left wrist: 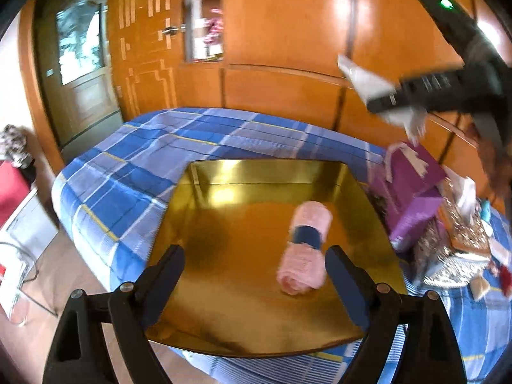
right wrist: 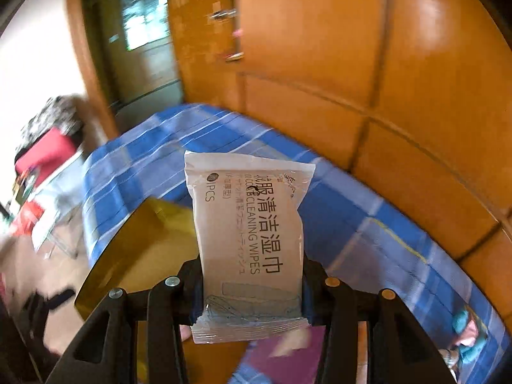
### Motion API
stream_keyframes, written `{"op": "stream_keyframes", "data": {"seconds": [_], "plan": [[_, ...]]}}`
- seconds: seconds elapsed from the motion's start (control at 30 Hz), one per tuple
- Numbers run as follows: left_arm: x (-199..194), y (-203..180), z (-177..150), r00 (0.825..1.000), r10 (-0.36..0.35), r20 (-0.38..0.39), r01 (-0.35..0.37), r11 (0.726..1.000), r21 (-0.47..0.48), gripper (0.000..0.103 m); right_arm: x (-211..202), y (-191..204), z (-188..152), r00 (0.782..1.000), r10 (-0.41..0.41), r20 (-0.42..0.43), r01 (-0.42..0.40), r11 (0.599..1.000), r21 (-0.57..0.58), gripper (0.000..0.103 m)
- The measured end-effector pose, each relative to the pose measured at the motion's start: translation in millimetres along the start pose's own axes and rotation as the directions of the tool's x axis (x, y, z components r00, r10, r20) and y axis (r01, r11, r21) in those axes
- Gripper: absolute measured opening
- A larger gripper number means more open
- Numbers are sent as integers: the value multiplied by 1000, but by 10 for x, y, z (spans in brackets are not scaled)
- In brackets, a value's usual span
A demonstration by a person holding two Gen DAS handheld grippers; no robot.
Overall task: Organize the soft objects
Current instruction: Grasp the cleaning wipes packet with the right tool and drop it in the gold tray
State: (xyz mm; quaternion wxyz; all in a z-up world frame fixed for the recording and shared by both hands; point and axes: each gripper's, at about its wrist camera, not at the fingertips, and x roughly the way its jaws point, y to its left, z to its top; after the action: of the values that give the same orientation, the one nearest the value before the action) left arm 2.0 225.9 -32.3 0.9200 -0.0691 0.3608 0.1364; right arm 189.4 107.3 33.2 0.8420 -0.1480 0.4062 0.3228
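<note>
A gold tray [left wrist: 224,172] lies on a bed with a blue plaid cover [left wrist: 134,160]. A rolled pink towel [left wrist: 304,249] with a dark band lies in the tray's right half. My left gripper [left wrist: 256,275] is open and empty, hovering over the tray's near part, the towel just inside its right finger. My right gripper [right wrist: 252,288] is shut on a white pack of cleaning wipes [right wrist: 249,230], held up in the air above the bed. In the left wrist view the right gripper [left wrist: 403,96] shows at upper right with the pack [left wrist: 364,80].
A purple box [left wrist: 412,188] and a heap of small items [left wrist: 460,240] lie right of the tray. An orange wooden wardrobe [left wrist: 288,48] stands behind the bed. A red object [left wrist: 12,185] and a white wire rack [left wrist: 22,256] are on the floor at left.
</note>
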Motion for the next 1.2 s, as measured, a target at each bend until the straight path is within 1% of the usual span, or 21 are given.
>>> {"op": "stream_keyframes", "data": {"seconds": [0.1,0.2,0.27,0.37,0.47,0.57,0.63,0.7,0.77,0.87,1.03,1.2], "plan": [[15,129,6,1000,21,-1,-21,999,-26,90,152,226,-160,999,16,-52,-18,999,-48,45],[40,185,8,1000,28,-6,-28,999,-39,90,332,422,-384,993,-3,-114,-5,997,-75,46],[50,187,7,1000,31,-6,-31,999,-41,90,370,473,-535,991,-13,-134,0,996,-94,46],[64,178,-1,999,34,-6,-34,999,-40,90,461,529,-730,986,-48,-161,31,994,-108,47],[71,179,-11,999,41,-5,-42,998,-42,90,472,602,-871,983,-89,-159,69,990,-125,47],[64,199,-5,999,52,-1,-52,997,-54,90,426,670,-971,984,-134,-121,117,984,-133,50],[64,226,-1,998,57,2,-57,996,-65,90,339,718,-1000,984,-161,-81,150,979,-135,55],[72,252,-4,998,68,1,-68,995,-71,92,218,764,-1038,984,-177,-27,172,976,-135,62],[84,273,-10,997,72,-5,-73,994,-76,92,117,808,-1051,981,-196,13,196,972,-132,65],[76,279,-16,997,79,-6,-79,994,-79,92,-26,845,-1041,974,-218,58,223,968,-114,65],[50,259,-21,997,82,0,-82,994,-77,92,-274,823,-1027,960,-256,118,262,964,-40,65],[36,203,-42,997,76,-4,-77,995,-67,92,-474,809,-1033,945,-283,164,288,957,-10,65]]}}
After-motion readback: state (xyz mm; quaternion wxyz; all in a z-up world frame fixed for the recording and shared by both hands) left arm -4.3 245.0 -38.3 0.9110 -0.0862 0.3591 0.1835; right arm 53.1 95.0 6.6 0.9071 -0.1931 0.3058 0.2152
